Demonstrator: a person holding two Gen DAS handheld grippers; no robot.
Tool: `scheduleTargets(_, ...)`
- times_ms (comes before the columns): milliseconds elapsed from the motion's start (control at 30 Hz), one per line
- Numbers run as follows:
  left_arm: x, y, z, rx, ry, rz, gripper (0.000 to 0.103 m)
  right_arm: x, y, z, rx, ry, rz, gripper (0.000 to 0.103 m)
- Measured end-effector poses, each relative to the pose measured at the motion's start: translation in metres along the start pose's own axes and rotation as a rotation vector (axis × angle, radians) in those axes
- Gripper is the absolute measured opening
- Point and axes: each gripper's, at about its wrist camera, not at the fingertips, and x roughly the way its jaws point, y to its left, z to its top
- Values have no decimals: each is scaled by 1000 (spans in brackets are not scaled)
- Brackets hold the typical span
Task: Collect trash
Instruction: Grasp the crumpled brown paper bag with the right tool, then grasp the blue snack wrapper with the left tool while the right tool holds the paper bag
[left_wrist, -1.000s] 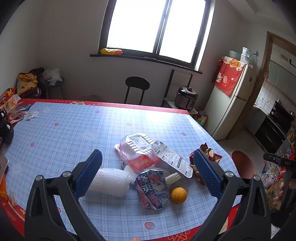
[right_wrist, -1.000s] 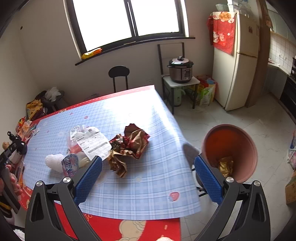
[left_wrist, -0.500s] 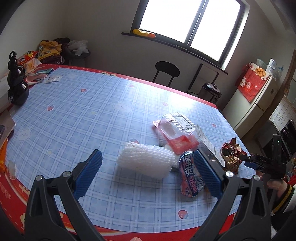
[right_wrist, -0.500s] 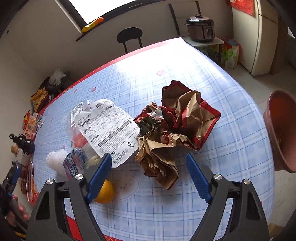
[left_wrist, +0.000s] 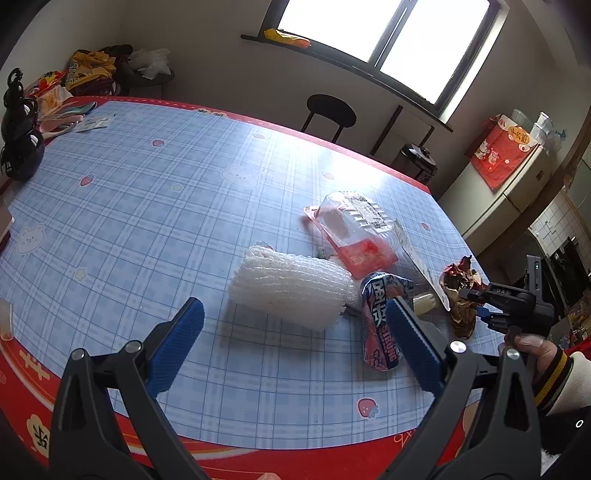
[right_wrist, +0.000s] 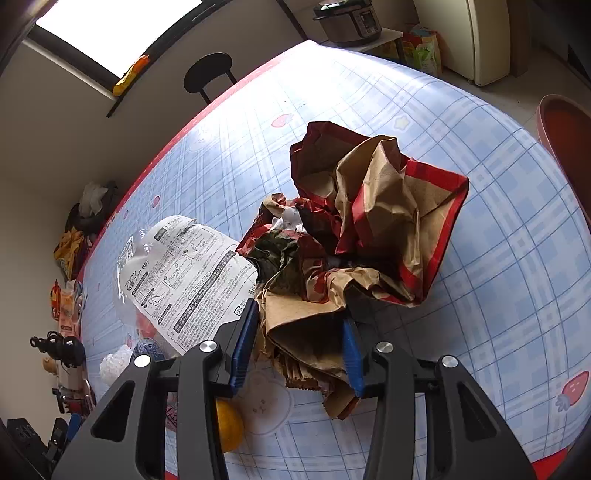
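Note:
A crumpled brown and red paper bag (right_wrist: 373, 229) lies on the blue checked tablecloth (right_wrist: 517, 280). My right gripper (right_wrist: 299, 343) has closed its blue pads on the bag's near end; it also shows in the left wrist view (left_wrist: 480, 306) at the bag (left_wrist: 458, 284). My left gripper (left_wrist: 295, 332) is open and empty, just short of a white foam net (left_wrist: 291, 291). Beside the net lie a blue snack wrapper (left_wrist: 380, 321), a clear plastic pack with red inside (left_wrist: 354, 232) and a printed white sheet (right_wrist: 188, 280). An orange (right_wrist: 229, 424) lies behind my right gripper's left finger.
A reddish-brown bin (right_wrist: 565, 129) stands on the floor past the table's right edge. A black gourd-shaped bottle (left_wrist: 18, 144) and clutter sit at the table's far left. A black chair (left_wrist: 328, 114) stands behind the table. The red table rim (left_wrist: 258, 454) is close below my left gripper.
My right gripper moved down onto the paper bag and closed on its near end. My left gripper came lower and closer to the foam net, still open.

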Motion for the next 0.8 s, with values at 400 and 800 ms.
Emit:
scheduleTargets(400,14,-17,-4,9,32,-22,97,-38,-4,-8,-72,-47,62,25)
scheduleTargets(800,33,-36,-14,18,75,-65,96,-78,19,-23,-277,-88,94,25)
